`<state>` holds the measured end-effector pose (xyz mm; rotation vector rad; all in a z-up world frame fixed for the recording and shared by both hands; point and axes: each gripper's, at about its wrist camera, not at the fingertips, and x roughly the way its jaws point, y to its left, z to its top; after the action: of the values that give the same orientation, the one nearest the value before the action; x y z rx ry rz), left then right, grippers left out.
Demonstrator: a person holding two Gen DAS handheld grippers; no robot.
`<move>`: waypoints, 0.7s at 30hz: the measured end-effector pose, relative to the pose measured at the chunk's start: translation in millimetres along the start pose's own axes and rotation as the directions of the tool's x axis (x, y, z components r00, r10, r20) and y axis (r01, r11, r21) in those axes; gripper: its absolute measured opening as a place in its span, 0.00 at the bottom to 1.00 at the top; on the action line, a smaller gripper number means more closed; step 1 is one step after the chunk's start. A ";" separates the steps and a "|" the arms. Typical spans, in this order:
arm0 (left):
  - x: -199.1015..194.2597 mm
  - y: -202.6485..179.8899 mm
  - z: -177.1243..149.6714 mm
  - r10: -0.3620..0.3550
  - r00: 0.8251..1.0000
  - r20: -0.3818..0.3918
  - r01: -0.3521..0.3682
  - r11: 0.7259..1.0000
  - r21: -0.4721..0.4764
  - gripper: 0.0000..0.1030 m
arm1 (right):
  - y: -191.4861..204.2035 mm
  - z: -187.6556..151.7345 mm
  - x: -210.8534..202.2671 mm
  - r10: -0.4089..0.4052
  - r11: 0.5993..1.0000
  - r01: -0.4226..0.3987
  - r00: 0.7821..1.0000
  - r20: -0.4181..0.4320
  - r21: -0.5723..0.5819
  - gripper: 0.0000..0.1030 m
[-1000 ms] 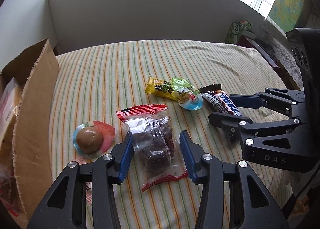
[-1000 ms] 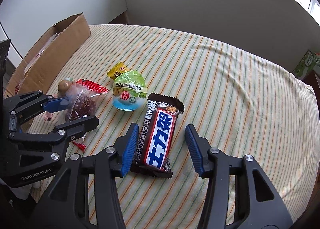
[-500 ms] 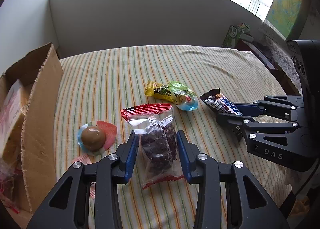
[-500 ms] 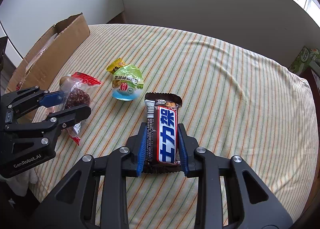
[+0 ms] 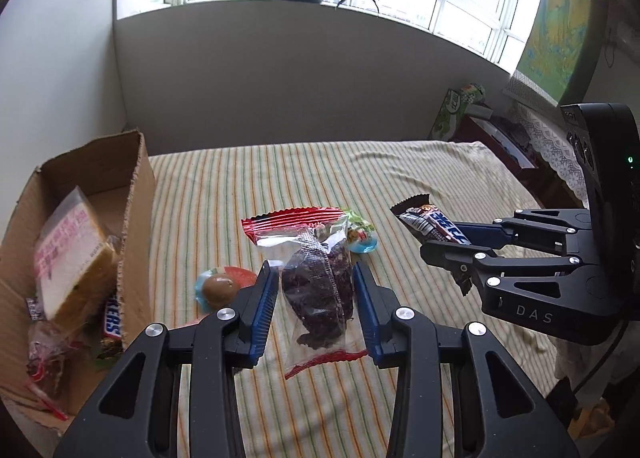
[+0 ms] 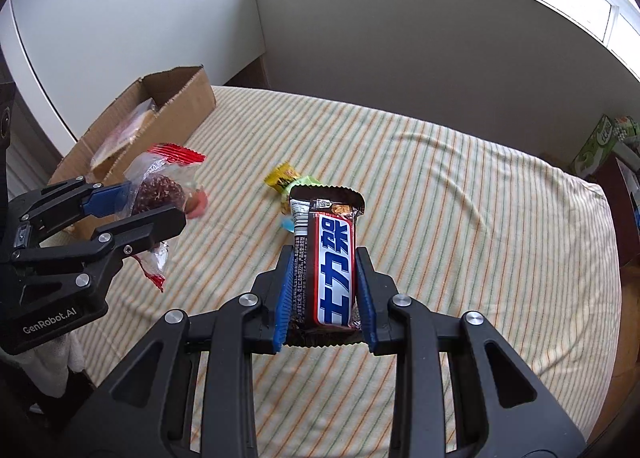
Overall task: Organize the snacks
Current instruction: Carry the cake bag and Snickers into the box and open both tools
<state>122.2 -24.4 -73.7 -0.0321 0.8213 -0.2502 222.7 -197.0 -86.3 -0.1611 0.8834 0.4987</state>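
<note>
My left gripper (image 5: pixel 316 286) is shut on a clear packet of dark dried fruit with red ends (image 5: pixel 316 278), held up off the striped cloth; the same packet (image 6: pixel 156 190) shows at the left of the right wrist view. My right gripper (image 6: pixel 323 278) is shut on a brown, blue and white chocolate bar (image 6: pixel 326 262), also lifted; the bar (image 5: pixel 430 220) sticks out of that gripper at the right of the left wrist view. An open cardboard box (image 5: pixel 80 258) with several snacks in it stands at the left.
On the striped tablecloth (image 6: pixel 460 218) lie a brown egg-shaped snack in a round wrapper (image 5: pixel 218 286), a jelly cup (image 5: pixel 362 240) and a yellow and green packet (image 6: pixel 286 178). A grey wall and windows stand behind. A green box (image 6: pixel 604 142) sits beyond the table's right edge.
Both grippers closed on their snacks and then rose, lifting the fruit packet and the chocolate bar off the cloth. The views tilted up, so the windows now show.
</note>
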 end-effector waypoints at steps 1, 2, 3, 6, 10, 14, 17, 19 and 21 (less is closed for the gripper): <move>-5.2 2.1 1.1 -0.003 1.000 0.013 0.003 1.000 -0.006 0.36 | 4.8 3.5 -2.9 0.005 1.000 -0.005 1.000 0.009 -0.006 0.29; -9.7 5.2 2.0 -0.011 1.000 0.025 0.011 1.000 -0.013 0.35 | 9.7 6.8 -6.0 0.010 1.000 -0.010 1.000 0.019 -0.013 0.29; -14.5 8.1 3.2 -0.013 0.999 0.039 0.014 1.000 -0.018 0.35 | 14.7 10.2 -8.9 0.017 1.000 -0.016 0.999 0.028 -0.018 0.29; -29.5 19.7 4.1 0.007 0.996 0.085 -0.004 0.999 -0.036 0.36 | 30.5 21.1 -15.3 0.041 0.999 -0.039 0.998 0.053 -0.036 0.29; -46.8 44.0 2.7 0.031 0.991 0.126 -0.021 0.996 -0.082 0.35 | 55.9 34.9 -16.7 0.077 0.995 -0.072 0.994 0.075 -0.067 0.29; -60.6 71.0 -1.2 0.079 0.984 0.157 -0.059 0.990 -0.124 0.35 | 84.2 44.2 -15.1 0.114 0.989 -0.106 0.990 0.080 -0.100 0.29; -68.5 95.7 -8.3 0.113 0.980 0.163 -0.084 0.981 -0.173 0.35 | 105.6 48.8 -9.0 0.148 0.983 -0.138 0.986 0.074 -0.120 0.29; -72.5 114.2 -13.4 0.137 0.978 0.159 -0.102 0.973 -0.208 0.35 | 119.1 50.6 -4.3 0.167 0.978 -0.157 0.984 0.067 -0.135 0.29; -74.2 129.0 -17.6 0.162 0.975 0.154 -0.122 0.963 -0.240 0.35 | 132.3 51.7 1.5 0.183 0.974 -0.172 0.981 0.059 -0.150 0.29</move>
<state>87.8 119.3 -48.3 -0.2085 0.6731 -0.0147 196.0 -63.5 -45.9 -0.1958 0.7938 0.7322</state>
